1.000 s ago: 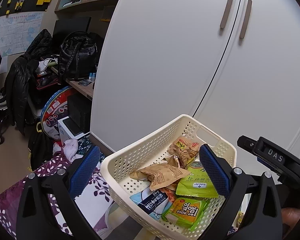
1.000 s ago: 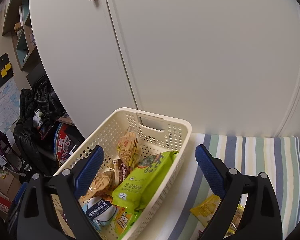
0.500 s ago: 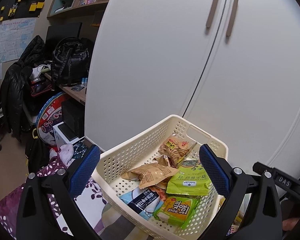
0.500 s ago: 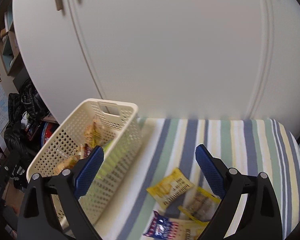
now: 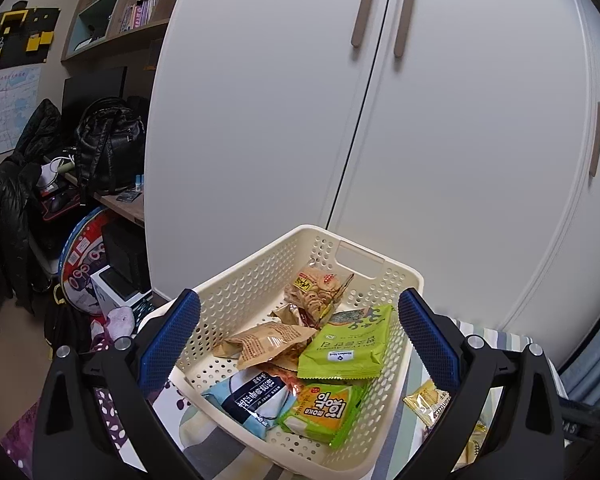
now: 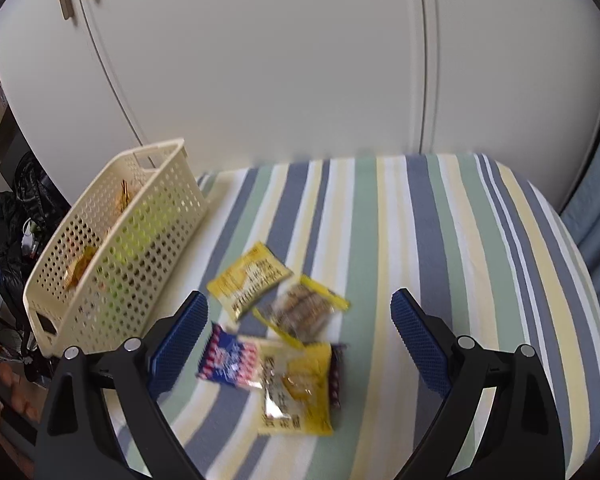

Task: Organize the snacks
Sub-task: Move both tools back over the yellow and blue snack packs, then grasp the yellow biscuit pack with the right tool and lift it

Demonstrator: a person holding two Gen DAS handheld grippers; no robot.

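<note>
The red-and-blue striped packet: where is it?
Right wrist view: on the striped cover, beside the open right gripper's left finger, against a yellow packet.

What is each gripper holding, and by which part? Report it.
Nothing. The left gripper hangs open over the basket; the right gripper is open above the loose snack packets.

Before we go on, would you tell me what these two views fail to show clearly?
- Right wrist: print on the loose packets is motion-blurred, unreadable.
- Right wrist: the basket wall screens its contents.
- Left wrist: the yellow packet is partly behind the right finger.
- Left wrist: lower packets lie under the green bag.
</note>
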